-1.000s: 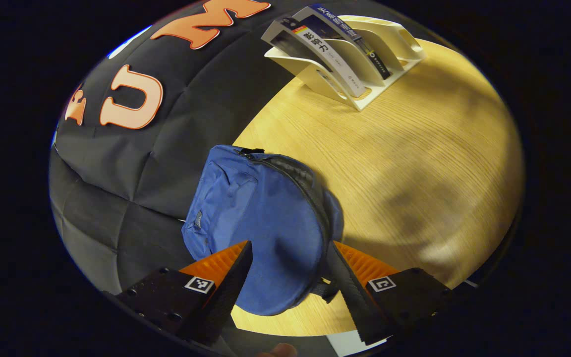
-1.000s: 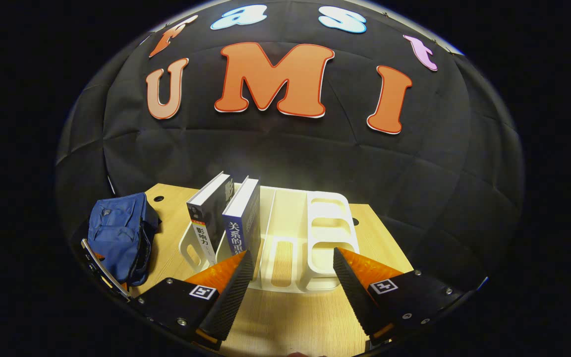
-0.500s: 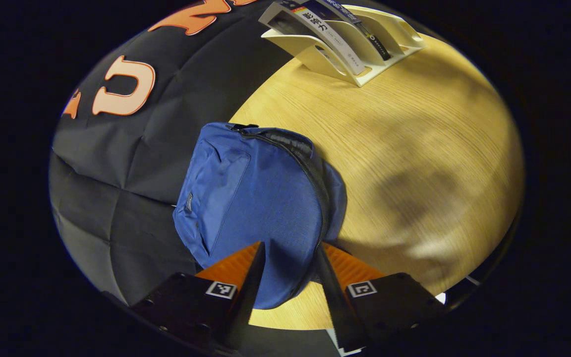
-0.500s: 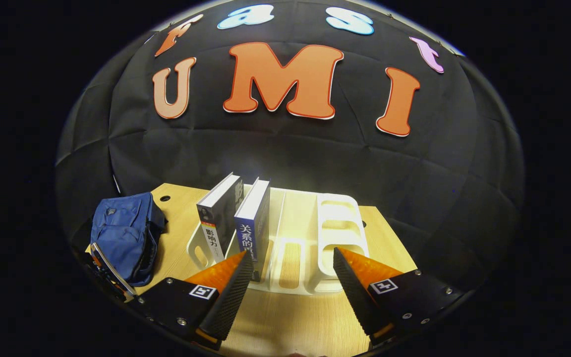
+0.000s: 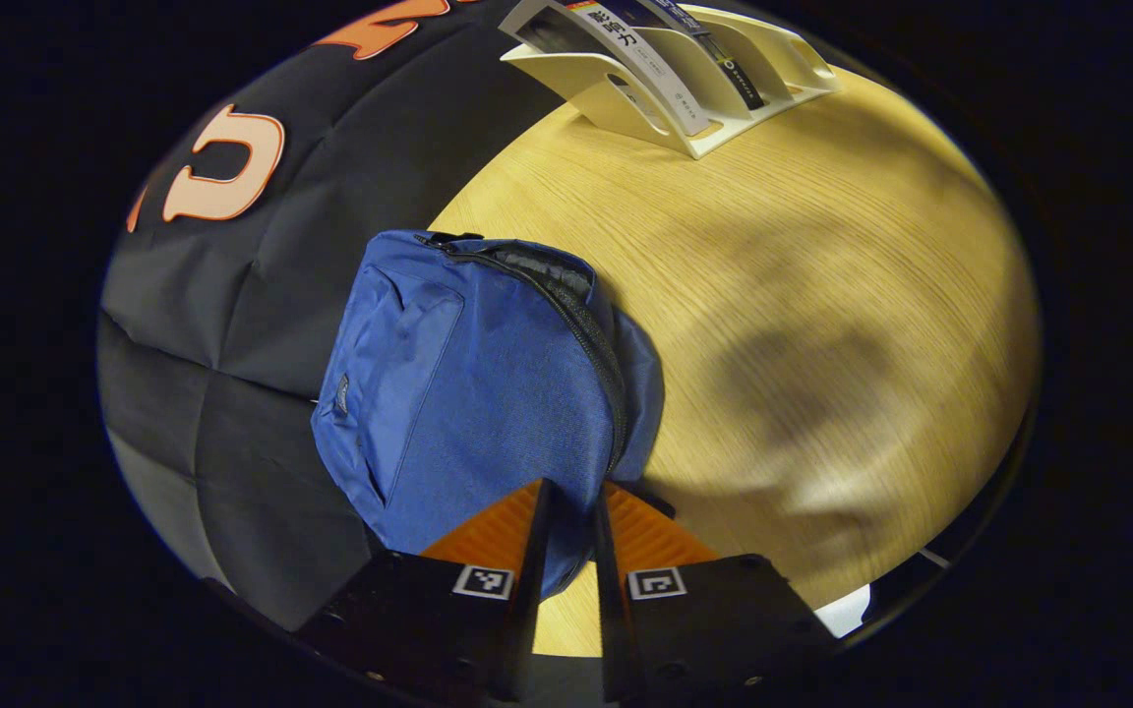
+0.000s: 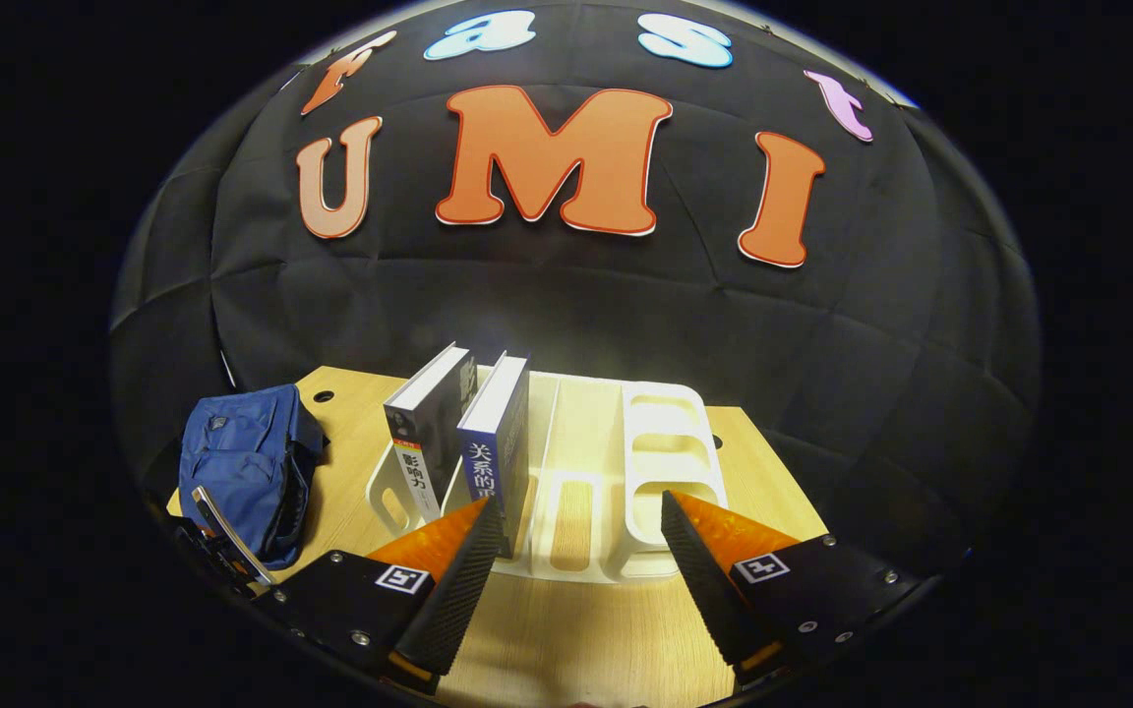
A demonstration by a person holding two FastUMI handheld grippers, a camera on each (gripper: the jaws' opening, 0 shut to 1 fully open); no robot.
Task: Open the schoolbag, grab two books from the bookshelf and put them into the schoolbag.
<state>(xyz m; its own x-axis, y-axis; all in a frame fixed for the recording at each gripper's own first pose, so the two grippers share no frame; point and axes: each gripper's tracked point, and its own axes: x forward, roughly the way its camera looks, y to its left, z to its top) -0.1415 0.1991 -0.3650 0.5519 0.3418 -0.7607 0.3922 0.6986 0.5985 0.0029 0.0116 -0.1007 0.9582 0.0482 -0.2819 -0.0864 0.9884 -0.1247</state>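
The blue schoolbag (image 5: pixel 468 374) lies on the wooden table by the black wall, its dark zipper (image 5: pixel 586 334) closed along the right edge. My left gripper (image 5: pixel 571 487) has its fingers pinched on the bag's near edge, blue fabric between them. In the right gripper view the bag (image 6: pixel 242 462) sits at the far left, with the left gripper (image 6: pixel 222 536) at its near side. A white bookshelf (image 6: pixel 665 462) holds a dark book (image 6: pixel 429 423) and a blue book (image 6: pixel 493 433) in its left slots. My right gripper (image 6: pixel 581 516) hangs open in front of the shelf, apart from it.
The wooden table (image 5: pixel 822 246) stretches bare between the bag and the bookshelf (image 5: pixel 685 108) at its far end. The shelf's right slots (image 6: pixel 660 433) hold nothing. The black cloth wall stands close behind the bag and the shelf.
The left gripper's fingers have closed from wide apart to a narrow pinch on the bag's near edge, and it has moved nearer. The right gripper has barely moved.
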